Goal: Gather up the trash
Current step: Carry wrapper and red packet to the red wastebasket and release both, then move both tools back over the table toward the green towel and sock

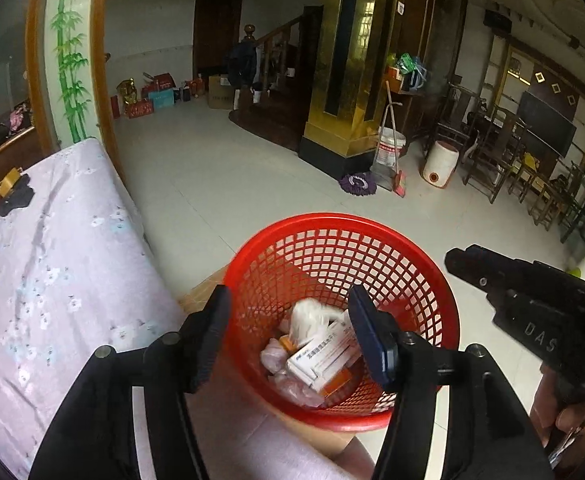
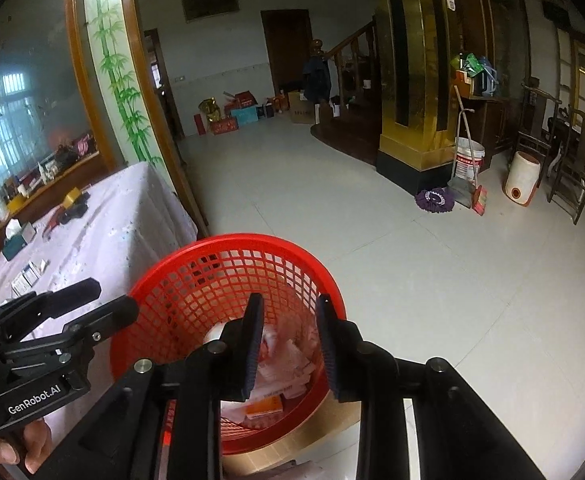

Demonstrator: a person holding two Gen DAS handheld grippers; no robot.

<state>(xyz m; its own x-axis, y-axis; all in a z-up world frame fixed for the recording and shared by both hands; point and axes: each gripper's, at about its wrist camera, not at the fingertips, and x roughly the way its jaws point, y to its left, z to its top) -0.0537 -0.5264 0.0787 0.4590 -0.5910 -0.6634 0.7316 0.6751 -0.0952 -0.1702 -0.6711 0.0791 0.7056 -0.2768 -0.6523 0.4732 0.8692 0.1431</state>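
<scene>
Trash (image 1: 316,356), meaning medicine boxes and crumpled white bags, lies at the bottom of the red basket (image 1: 412,280), which stands on the floor just beside the cloth-covered counter (image 1: 52,280). Farthest left, more small boxes (image 2: 28,276) wait on that counter, nearer the left hand than the right. Next comes the left claw (image 1: 288,336), released, its jaws apart with nothing between them, poised over the basket mouth so the trash lies straight below and ahead. The top box (image 1: 324,354) lies tilted, its long axis running from lower left to upper right in the left view. Rightmost, the right claw (image 2: 288,346) hangs over the same opening, jaws a little apart and empty. I judge both drops done, and the next reach goes left to the counter.
</scene>
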